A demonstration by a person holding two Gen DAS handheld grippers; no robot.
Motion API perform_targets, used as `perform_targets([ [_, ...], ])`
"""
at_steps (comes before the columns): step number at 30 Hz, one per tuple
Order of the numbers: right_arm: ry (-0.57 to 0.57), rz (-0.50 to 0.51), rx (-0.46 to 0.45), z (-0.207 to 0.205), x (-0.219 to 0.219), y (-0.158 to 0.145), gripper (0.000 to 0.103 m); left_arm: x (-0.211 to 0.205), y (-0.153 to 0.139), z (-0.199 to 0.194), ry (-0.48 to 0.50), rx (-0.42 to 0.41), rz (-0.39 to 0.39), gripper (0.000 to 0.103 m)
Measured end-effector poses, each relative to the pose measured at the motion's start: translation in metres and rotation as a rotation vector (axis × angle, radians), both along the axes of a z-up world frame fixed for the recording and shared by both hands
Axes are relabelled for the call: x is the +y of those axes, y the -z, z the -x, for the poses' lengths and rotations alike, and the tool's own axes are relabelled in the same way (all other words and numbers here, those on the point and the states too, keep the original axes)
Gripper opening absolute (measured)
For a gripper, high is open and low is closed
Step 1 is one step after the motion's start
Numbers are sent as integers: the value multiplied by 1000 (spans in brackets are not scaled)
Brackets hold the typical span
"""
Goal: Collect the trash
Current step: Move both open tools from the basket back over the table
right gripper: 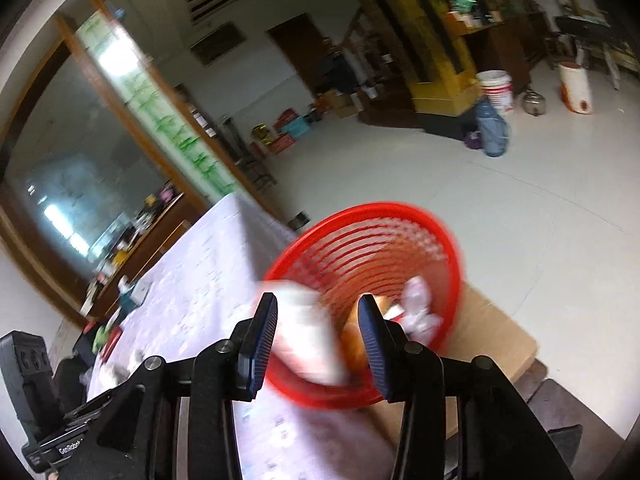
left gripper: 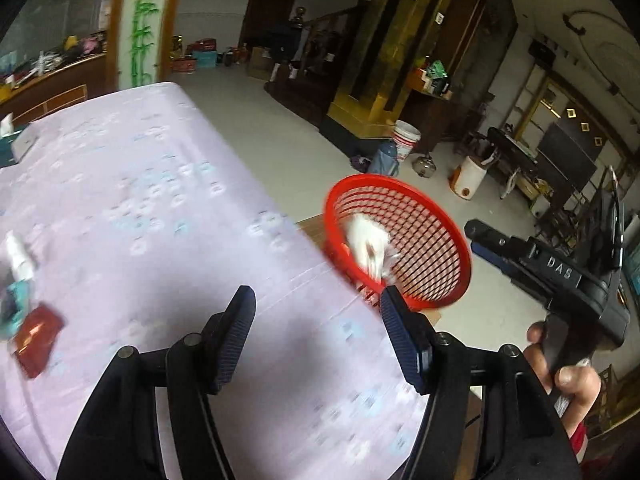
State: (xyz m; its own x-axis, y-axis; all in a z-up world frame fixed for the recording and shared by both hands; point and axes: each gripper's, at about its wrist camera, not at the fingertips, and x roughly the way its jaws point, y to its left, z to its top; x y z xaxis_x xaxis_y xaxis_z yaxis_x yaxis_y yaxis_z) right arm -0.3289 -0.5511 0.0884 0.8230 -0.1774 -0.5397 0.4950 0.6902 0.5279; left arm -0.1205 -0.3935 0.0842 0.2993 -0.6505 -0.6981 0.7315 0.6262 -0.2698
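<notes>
Both tongs spread: left tongs point(left gripper: 318, 310), right tongs point(right gripper: 316, 318); "DAS" on right body.

A large indoor room has a pale tiled floor point(left gripper: 280, 136) and white walls. A dark wooden door point(left gripper: 270, 4) stands in the far wall, with cardboard boxes and red crates piled near it on the floor. A gold and black pillar point(left gripper: 384, 60) rises beside dark wooden cabinets. A white plastic bucket point(left gripper: 406, 138) sits at the pillar's base. A white panel painted with green bamboo point(left gripper: 144, 20), framed in wood, borders a big glass pane point(right gripper: 72, 152) reflecting daylight.
</notes>
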Motion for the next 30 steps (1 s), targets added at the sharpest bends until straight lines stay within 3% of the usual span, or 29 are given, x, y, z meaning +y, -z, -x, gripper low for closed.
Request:
perform_targets([
  [11,-248,77,20,-46,93,-15,47,145,-22,-11,-208,-134,-21,71],
  [18,-346,100,57,-74,138,-14,48,255,-16,-59,-421,-178,-84,81],
  [23,-390,114,75,-87,164,-11,48,303,-5,-106,-525,-142,-131,82],
  [28,-410,132,99,-93,182,-8,49,354,15,-128,-665,49,-36,82],
  [30,-411,135,106,-97,186,-7,49,367,29,-128,-686,132,31,75],
])
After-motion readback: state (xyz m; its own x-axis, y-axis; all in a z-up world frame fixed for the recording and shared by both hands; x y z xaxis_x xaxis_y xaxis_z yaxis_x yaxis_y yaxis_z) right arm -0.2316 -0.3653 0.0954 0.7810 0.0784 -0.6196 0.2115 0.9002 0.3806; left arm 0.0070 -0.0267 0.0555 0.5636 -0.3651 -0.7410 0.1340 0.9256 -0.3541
